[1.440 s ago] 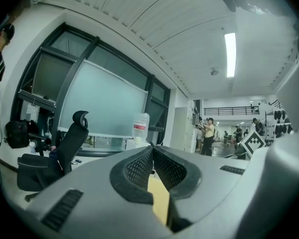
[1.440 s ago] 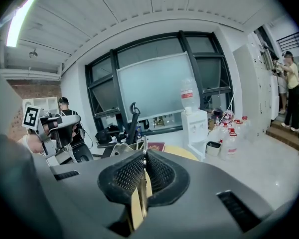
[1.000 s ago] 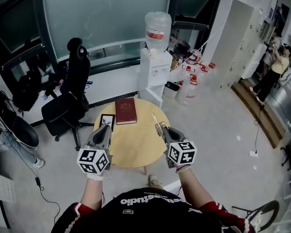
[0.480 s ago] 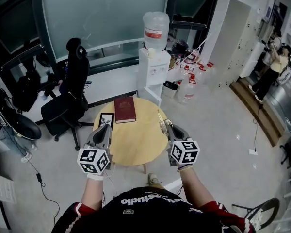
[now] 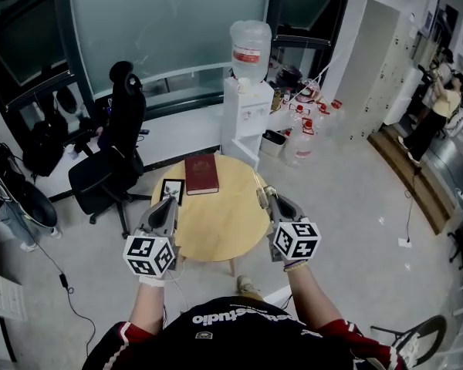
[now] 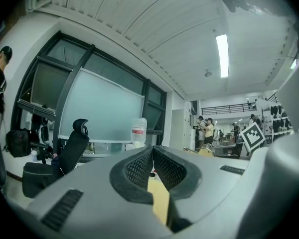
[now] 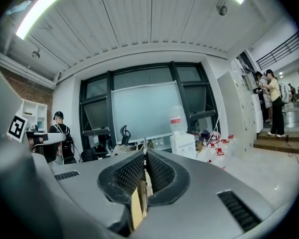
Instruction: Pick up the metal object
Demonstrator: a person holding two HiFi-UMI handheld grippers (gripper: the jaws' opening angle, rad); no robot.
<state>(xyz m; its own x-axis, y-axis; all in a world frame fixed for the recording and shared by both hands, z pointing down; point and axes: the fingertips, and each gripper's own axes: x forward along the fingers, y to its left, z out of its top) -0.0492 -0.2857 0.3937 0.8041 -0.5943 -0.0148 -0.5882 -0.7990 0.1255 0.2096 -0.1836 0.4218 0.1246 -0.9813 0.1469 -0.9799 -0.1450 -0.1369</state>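
Observation:
A thin metal object (image 5: 257,181) sticks up and away out of my right gripper (image 5: 264,194), which is shut on it over the right rim of the round wooden table (image 5: 216,226). In the right gripper view the metal object (image 7: 144,152) shows edge-on as a narrow strip pinched between the ribbed pads (image 7: 157,171). My left gripper (image 5: 170,201) hovers over the table's left edge. Seen in the left gripper view, its jaws meet at the tips (image 6: 152,151) with nothing between them.
A red book (image 5: 201,175) and a small black-framed picture (image 5: 170,190) lie on the table's far side. A black office chair (image 5: 112,156) stands to the left, a water dispenser (image 5: 247,99) behind the table. A person (image 5: 432,118) stands far right.
My right gripper has drifted a little to the right with the metal object still in it. The left gripper has stayed where it was.

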